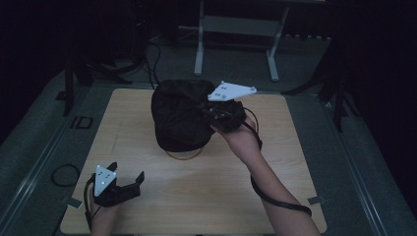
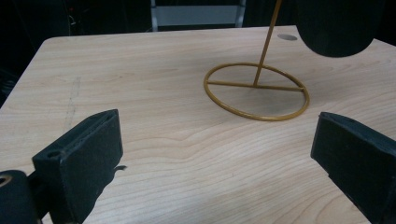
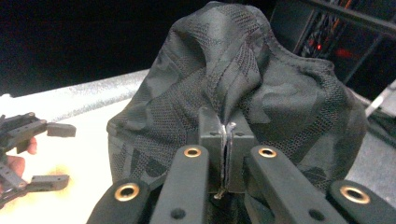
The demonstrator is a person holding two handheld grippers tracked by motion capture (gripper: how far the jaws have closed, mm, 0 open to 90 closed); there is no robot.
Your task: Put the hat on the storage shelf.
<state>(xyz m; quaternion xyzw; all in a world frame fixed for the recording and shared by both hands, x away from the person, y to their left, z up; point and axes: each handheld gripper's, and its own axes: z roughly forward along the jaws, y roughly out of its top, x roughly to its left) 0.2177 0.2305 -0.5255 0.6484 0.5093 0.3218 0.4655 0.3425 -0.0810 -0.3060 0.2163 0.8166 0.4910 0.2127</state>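
While your right tongs point(image 3: 226, 135) are pinched tight on a fold of the dark cap point(image 1: 179, 115), the cap itself hangs above the far middle of the bench point(image 1: 147, 206), draped over the top of the gold wire stand point(image 2: 256, 91). In the right gripper view the two jaws meet almost flush, with only a thin edge of the patterned mesh fabric caught between them, and the cloth bunches upward from that pinch. From the high view your right hand point(image 1: 241, 140) comes in from the near right and reaches toward the cap's right side, the grey three-cornered plate sitting just above it. The stand's ring base rests flat on the wood directly under the cap, and its thin stem rises from the crossbar up into the cap's underside, as the left gripper view shows. Your left tongs point(image 1: 129, 184) stand wide apart with nothing between them, low over the near left corner of the bench and well apart from the stand. They point across the wood toward the ring base, and your left hand point(image 1: 101, 211) holds them just above the near edge. A black cable trails from each gripper back toward you.
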